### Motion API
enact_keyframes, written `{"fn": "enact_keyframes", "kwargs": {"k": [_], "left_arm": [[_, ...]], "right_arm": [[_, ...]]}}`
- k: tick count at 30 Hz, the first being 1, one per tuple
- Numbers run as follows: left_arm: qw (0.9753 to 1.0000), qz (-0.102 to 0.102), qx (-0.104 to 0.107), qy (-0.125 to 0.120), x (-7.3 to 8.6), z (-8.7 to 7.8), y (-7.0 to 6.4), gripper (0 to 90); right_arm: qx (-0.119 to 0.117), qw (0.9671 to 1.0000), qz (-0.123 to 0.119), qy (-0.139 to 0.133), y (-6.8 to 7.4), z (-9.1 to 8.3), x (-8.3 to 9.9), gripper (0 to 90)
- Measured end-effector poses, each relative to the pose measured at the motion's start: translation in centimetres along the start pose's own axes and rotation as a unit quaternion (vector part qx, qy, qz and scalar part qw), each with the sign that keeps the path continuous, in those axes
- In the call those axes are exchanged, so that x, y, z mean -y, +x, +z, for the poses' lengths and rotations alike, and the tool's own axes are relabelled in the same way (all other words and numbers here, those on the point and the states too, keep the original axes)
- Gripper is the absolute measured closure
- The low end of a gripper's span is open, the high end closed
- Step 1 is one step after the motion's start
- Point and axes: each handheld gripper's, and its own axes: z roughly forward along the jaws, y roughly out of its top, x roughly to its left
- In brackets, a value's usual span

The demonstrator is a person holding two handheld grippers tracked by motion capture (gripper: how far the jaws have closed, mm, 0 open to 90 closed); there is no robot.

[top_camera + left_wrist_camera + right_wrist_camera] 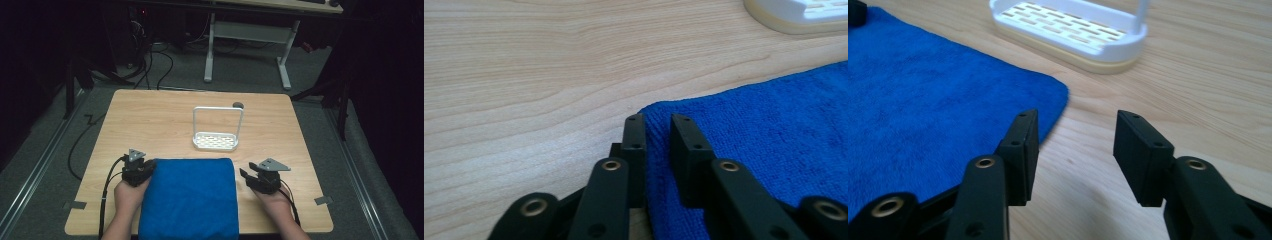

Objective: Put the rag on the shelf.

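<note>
One folded blue terry towel lies at the near edge of the light wooden counter, between two black grippers. Left gripper: fingers nearly closed, pinching the towel's far left corner. Right gripper: fingers spread wide over bare wood just beside the far right corner. One white slotted rack stands behind. Grey carpet, dark surroundings, one white-legged desk beyond

The towel is a plain, deep blue with a fine nap; the desk is pale wood with flowing grain lines; the rack is white over a cream base, its floor slotted in rows; both tongs are matt black with brass-coloured rivets.
</note>
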Motion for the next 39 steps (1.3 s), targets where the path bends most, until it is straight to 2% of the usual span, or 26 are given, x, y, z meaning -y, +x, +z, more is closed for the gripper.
{"fn": "enact_keyframes", "kwargs": {"k": [1,2,3,5,6,7,8,13,16,17,21,23,24,25,26,28,29,32,34,36,37,38,39], "left_arm": [[1.0,0.0,0.0,0.0,0.0,0.0,0.0,80.7],[1.0,0.002,0.001,0.0,0.0,0.0,0.0,81.4],[1.0,0.004,0.001,0.0,0.0,0.0,0.0,82.1],[1.0,0.004,0.002,0.0,0.1,0.0,0.0,83.6],[1.0,0.008,0.002,-0.001,0.1,0.0,-0.1,84.1],[1.0,0.008,0.002,-0.001,0.1,0.0,-0.1,84.4],[0.9999,0.015,0.001,-0.001,0.1,0.0,-0.3,84.7],[0.9998,0.019,-0.002,-0.002,0.2,0.0,-0.3,84.5],[0.9998,0.017,-0.001,-0.002,0.2,0.0,-0.3,84.5],[0.9998,0.019,-0.002,-0.002,0.2,0.0,-0.3,84.5],[0.9997,0.024,-0.004,-0.002,0.2,0.0,-0.4,84.6],[0.9997,0.026,-0.004,-0.002,0.2,0.0,-0.5,85.2],[0.9996,0.027,-0.002,-0.001,0.2,0.0,-0.5,85.7],[0.9996,0.027,-0.002,-0.001,0.2,0.0,-0.5,86.1],[0.9995,0.03,-0.001,-0.001,0.2,0.0,-0.5,86.4],[0.9995,0.031,0.0,-0.001,0.2,0.0,-0.6,86.8],[0.9995,0.032,0.004,0.001,0.2,0.0,-0.7,87.0],[0.9991,0.041,0.01,0.001,0.3,0.0,-1.3,87.1],[0.9987,0.045,0.023,0.002,0.3,0.2,-2.3,87.3],[0.9984,0.05,0.027,0.002,0.2,0.3,-2.8,87.2],[0.9975,0.061,0.034,0.003,0.2,0.6,-3.9,87.2],[0.9975,0.061,0.034,0.003,0.2,0.6,-3.9,87.2],[0.9967,0.072,0.037,0.003,0.0,0.9,-4.6,87.2]], "right_arm": [[0.0,1.0,0.0,0.0,0.0,0.0,0.0,53.6],[-0.001,0.9999,-0.011,0.013,0.6,1.2,-0.6,53.7],[-0.001,0.9998,-0.012,0.018,0.8,1.8,-0.9,54.3],[-0.001,0.9997,-0.011,0.023,1.0,2.3,-1.1,55.1],[-0.001,0.9994,-0.005,0.035,1.2,3.5,-1.7,56.4],[-0.001,0.9994,-0.005,0.035,1.2,3.5,-1.7,56.4],[-0.001,0.9991,-0.003,0.042,1.3,4.2,-2.1,58.3],[-0.002,0.9989,-0.002,0.047,1.3,4.7,-2.3,58.4],[0.0,0.9983,0.0,0.058,1.2,5.0,-2.2,59.9],[-0.001,0.9976,-0.001,0.069,1.3,5.2,-2.0,62.3],[0.0,0.9977,-0.005,0.068,1.4,5.2,-1.9,67.2],[0.0,0.9975,-0.013,0.069,1.6,5.1,-1.9,73.9],[-0.004,0.9974,-0.02,0.069,1.8,5.1,-1.9,82.4],[-0.004,0.9974,-0.02,0.069,1.8,5.1,-1.9,82.4],[-0.009,0.9973,-0.029,0.067,2.0,5.1,-1.8,87.6],[-0.008,0.9973,-0.033,0.065,2.0,5.1,-1.8,87.9],[-0.002,0.9978,-0.038,0.055,1.9,4.9,-1.7,88.3],[-0.002,0.9985,-0.032,0.045,1.5,4.5,-1.7,88.2],[0.005,0.999,-0.026,0.037,0.5,3.6,-1.6,88.2],[0.007,0.999,-0.026,0.036,0.3,3.4,-1.6,88.2],[0.015,0.9989,-0.025,0.035,-0.5,2.7,-1.3,88.2],[0.017,0.9988,-0.027,0.036,-0.8,2.5,-1.1,88.2],[0.017,0.9988,-0.027,0.036,-0.8,2.5,-1.1,88.2]]}}
